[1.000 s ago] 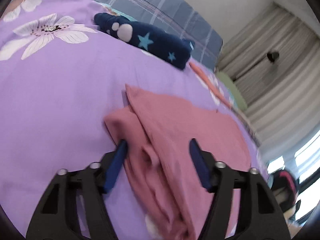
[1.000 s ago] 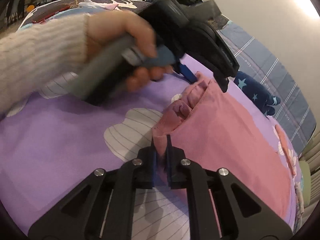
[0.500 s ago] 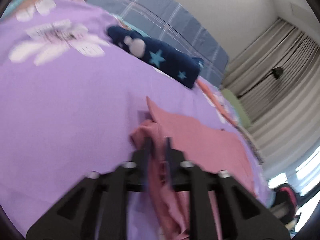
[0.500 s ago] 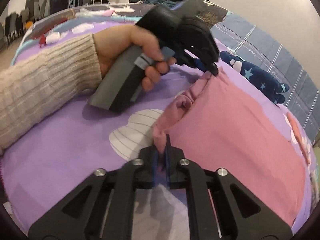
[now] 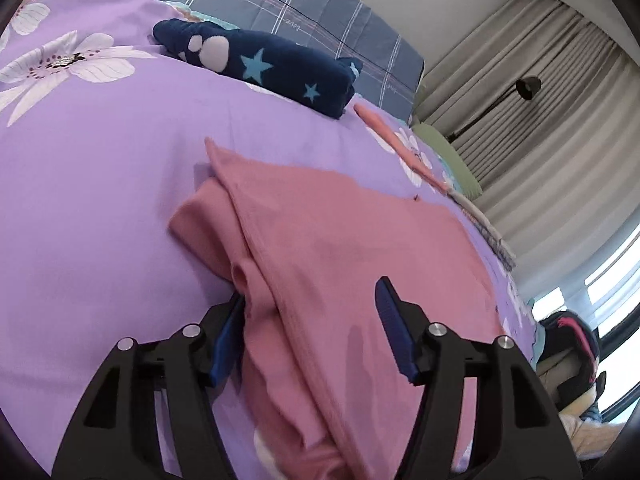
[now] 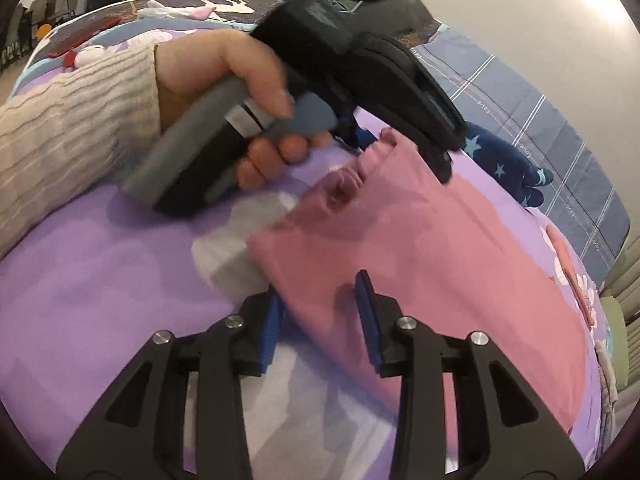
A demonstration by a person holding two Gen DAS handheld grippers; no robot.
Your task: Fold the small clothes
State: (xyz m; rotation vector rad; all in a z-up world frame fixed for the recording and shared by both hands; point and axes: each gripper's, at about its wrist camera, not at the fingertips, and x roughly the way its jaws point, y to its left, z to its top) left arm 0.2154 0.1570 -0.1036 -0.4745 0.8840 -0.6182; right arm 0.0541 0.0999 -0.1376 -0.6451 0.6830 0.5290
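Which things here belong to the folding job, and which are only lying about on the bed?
Belong to the job:
- pink garment
- left tool, jaws just opened, garment between them
- right tool, jaws just opened over the garment edge

Lying about:
- navy star-print cloth
- blue checked pillow
- purple flowered bedsheet
- floor lamp

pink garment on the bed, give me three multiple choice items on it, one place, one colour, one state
1. Where does the pink garment lie?
A. on the purple floral bedspread
B. on the curtain
C. on a wooden floor

2. What colour is the star-patterned bundle beyond it?
A. yellow
B. dark navy
C. white

3. How do the right gripper jaws stand?
A. clamped tight on the cloth
B. apart, having just been opening, with the cloth edge between them
C. out of sight

Answers: 1 A, purple shows all round it; 2 B, navy with pale blue stars; 3 B, a clear gap between the blue pads.
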